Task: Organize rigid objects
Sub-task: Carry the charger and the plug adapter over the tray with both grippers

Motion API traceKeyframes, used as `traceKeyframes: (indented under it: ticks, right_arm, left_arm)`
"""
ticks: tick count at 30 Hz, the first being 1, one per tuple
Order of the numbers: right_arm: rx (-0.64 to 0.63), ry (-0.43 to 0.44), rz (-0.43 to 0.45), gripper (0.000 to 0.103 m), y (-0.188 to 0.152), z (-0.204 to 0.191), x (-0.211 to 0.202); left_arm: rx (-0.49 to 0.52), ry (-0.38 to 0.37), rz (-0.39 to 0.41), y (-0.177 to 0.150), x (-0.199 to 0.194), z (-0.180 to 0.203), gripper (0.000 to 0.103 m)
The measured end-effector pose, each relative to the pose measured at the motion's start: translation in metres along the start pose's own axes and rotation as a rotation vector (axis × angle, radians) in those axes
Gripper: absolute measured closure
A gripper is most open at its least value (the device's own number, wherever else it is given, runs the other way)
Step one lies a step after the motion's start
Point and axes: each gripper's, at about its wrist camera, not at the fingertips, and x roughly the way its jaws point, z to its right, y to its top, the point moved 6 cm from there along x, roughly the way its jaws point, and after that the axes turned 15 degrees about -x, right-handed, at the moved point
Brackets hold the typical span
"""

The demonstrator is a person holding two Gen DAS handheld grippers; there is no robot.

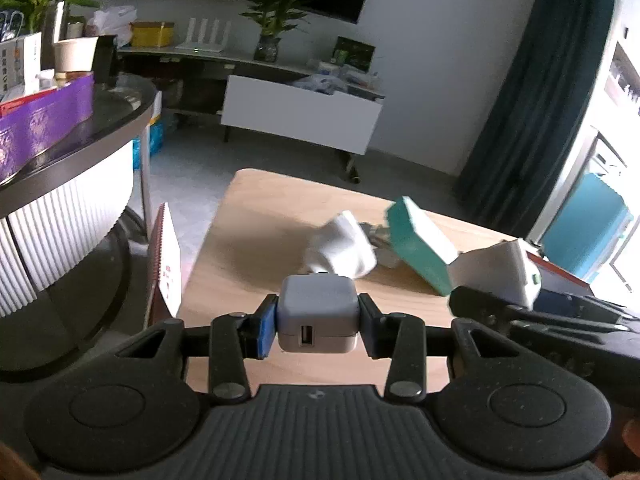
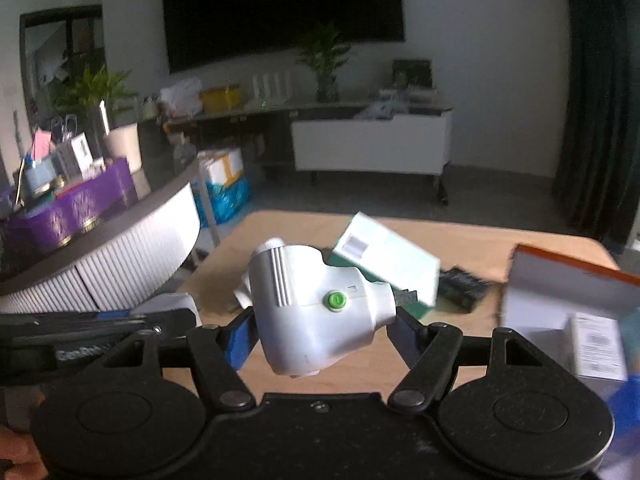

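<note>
Blue-padded fingers of the left gripper (image 1: pixel 317 322) pinch a small grey-white plastic cube charger (image 1: pixel 317 316) from both sides, USB port facing back toward the camera, held clear above the pale wooden table (image 1: pixel 248 216). The grip looks square and centred; keeping it level should stop the cube from twisting between the pads.

Right gripper (image 2: pixel 322 326) carries a bulky white plastic plug adapter with a green button (image 2: pixel 320 308), held askew, ribbed head up to the left, metal prong out to the right. Both pads touch its sides and it hangs off the table, so I read it as gripped. The rounded shell offers poor purchase; it may rotate if swung fast. Best to move slowly and set it down before regripping.

Just ahead of the right gripper: a teal-and-white cardboard box (image 2: pixel 386 262), tilted and blurred, with a dark flat item beyond it, too blurred to name. To the right, close by, an orange-edged white carton (image 2: pixel 560 300). Open tabletop lies ahead-left of both grippers. The table's left edge drops off near the left gripper; a curved white ribbed counter (image 1: pixel 60 224) stands beyond that gap. Each gripper's body shows at the other's flank, so the two work close together.
</note>
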Motion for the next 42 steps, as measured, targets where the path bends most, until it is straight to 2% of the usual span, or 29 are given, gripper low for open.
traceKeyframes:
  ticks: [9, 15, 28, 42]
  right_arm:
    - [0.025, -0.077, 0.015, 0.020, -0.014, 0.024, -0.067]
    - [0.053, -0.109, 0.018, 0.020, -0.024, 0.040, -0.093]
    - [0.081, -0.125, 0.048, 0.020, -0.026, 0.058, -0.118]
    - [0.115, -0.195, 0.054, 0.020, -0.030, 0.089, -0.142]
  left_arm:
    - [0.056, -0.058, 0.011, -0.009, -0.025, 0.042, 0.062]
    - [0.073, -0.056, 0.004, -0.015, -0.032, 0.059, 0.062]
    - [0.116, -0.038, -0.002, -0.023, -0.037, 0.078, 0.062]
    - [0.163, -0.080, -0.030, -0.033, -0.033, 0.110, 0.062]
